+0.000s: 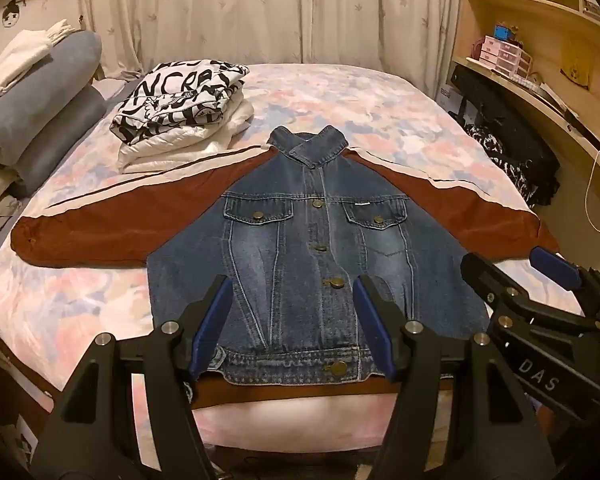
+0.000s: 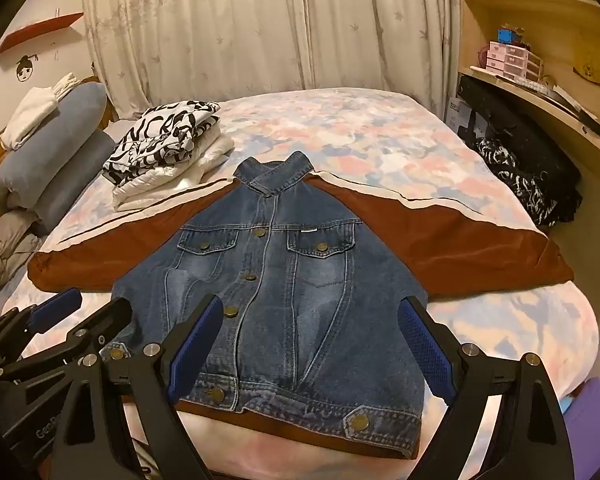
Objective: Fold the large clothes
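A denim jacket (image 1: 316, 240) with rust-brown sleeves lies flat, front up and buttoned, on the bed, with both sleeves spread out sideways; it also shows in the right wrist view (image 2: 292, 288). My left gripper (image 1: 294, 328) is open and empty, hovering over the jacket's hem. My right gripper (image 2: 312, 352) is open and empty above the hem's right half. In the left wrist view the right gripper (image 1: 520, 276) shows at the right. In the right wrist view the left gripper (image 2: 80, 308) shows at the left.
A stack of folded clothes (image 1: 180, 112) with a black-and-white printed top sits at the bed's back left. Rolled blue bedding and pillows (image 1: 40, 112) lie at the left. A desk with shelves (image 1: 540, 80) and dark bags (image 1: 516, 148) stand along the right. Curtains hang behind.
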{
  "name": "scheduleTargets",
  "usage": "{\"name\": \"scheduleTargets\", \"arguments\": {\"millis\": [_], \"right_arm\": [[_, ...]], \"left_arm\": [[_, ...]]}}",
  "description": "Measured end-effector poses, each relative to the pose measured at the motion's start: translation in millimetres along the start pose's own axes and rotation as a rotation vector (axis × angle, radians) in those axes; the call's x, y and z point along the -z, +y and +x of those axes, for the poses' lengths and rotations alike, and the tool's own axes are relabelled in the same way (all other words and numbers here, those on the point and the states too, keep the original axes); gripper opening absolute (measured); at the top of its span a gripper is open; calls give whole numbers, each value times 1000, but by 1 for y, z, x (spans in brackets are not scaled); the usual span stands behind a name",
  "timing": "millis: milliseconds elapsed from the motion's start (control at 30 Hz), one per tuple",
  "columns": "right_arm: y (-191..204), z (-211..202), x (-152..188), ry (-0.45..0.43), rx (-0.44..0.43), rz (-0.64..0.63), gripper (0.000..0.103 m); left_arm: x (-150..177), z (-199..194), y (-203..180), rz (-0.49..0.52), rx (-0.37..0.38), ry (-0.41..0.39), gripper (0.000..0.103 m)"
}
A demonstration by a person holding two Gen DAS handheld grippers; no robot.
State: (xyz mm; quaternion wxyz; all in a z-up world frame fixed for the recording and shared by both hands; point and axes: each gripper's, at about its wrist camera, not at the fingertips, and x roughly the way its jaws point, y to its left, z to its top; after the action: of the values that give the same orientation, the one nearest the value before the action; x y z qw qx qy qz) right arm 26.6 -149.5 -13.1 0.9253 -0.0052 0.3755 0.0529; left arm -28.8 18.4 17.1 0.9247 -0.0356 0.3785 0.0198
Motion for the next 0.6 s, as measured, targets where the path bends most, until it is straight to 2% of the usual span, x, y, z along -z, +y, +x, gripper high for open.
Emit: {"name": "scheduleTargets", "arguments": {"millis": [333, 600], "right_arm": [[16, -7, 4, -12, 9, -19, 90], [14, -12, 4, -22, 15, -11, 90]], "left_arm": [[3, -10, 9, -18, -3, -5, 60], [2, -11, 9, -28, 26, -5, 60]]}}
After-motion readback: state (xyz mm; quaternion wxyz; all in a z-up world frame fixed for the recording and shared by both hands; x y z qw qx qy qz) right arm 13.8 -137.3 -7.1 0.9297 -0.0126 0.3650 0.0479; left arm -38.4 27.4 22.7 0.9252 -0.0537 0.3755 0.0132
